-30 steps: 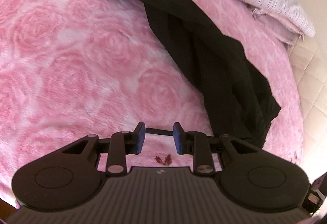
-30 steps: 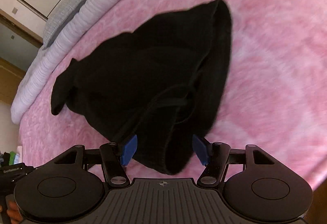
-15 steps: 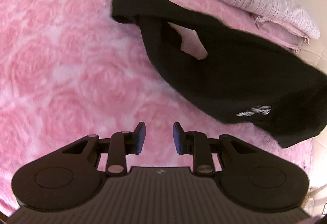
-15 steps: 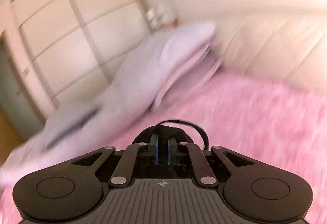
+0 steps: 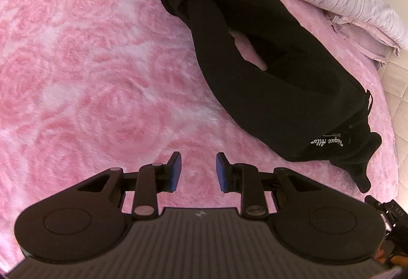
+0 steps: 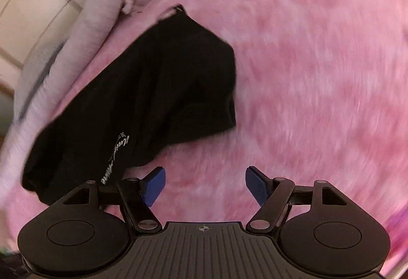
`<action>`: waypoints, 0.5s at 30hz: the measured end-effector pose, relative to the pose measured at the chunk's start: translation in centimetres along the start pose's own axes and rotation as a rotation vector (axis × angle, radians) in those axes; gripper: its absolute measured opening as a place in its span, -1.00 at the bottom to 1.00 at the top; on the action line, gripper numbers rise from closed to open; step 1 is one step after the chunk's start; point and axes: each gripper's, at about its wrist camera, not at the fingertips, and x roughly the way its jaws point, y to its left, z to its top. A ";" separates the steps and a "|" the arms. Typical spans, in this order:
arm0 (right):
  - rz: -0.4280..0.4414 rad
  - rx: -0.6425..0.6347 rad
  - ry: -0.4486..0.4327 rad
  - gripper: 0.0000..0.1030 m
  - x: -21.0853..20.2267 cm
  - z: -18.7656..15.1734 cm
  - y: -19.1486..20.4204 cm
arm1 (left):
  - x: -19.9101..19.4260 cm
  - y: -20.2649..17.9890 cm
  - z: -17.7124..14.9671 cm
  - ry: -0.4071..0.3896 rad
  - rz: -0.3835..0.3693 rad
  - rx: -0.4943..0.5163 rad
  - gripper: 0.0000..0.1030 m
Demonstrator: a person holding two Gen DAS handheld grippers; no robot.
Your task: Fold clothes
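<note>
Both your grippers are empty; the fold hasn't started.
Your left gripper (image 5: 198,169) stands part open over the blanket (image 5: 76,75); the right gripper (image 6: 205,186), jaws just sprung wide, holds nothing. The trousers (image 5: 280,70) lie bunched just beyond, so straighten them next.

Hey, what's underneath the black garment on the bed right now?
The black garment lies on the pink blanket, which also shows through a gap between its folds. Whatever lies beneath the cloth itself is covered. Neither gripper is under it or touching it.
</note>
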 end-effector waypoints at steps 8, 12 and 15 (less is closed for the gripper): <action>0.141 0.367 -0.150 0.42 2.0 2.1 -0.7 | 2.3 0.2 1.7 -0.003 -0.041 -0.059 -0.54; 0.118 0.486 -0.144 0.42 2.9 2.0 -1.9 | 3.2 0.9 2.7 -0.009 -0.067 -0.124 -0.53; 0.090 0.516 -0.162 0.42 2.8 1.7 -2.1 | 3.9 1.8 3.7 -0.035 -0.095 -0.192 -0.44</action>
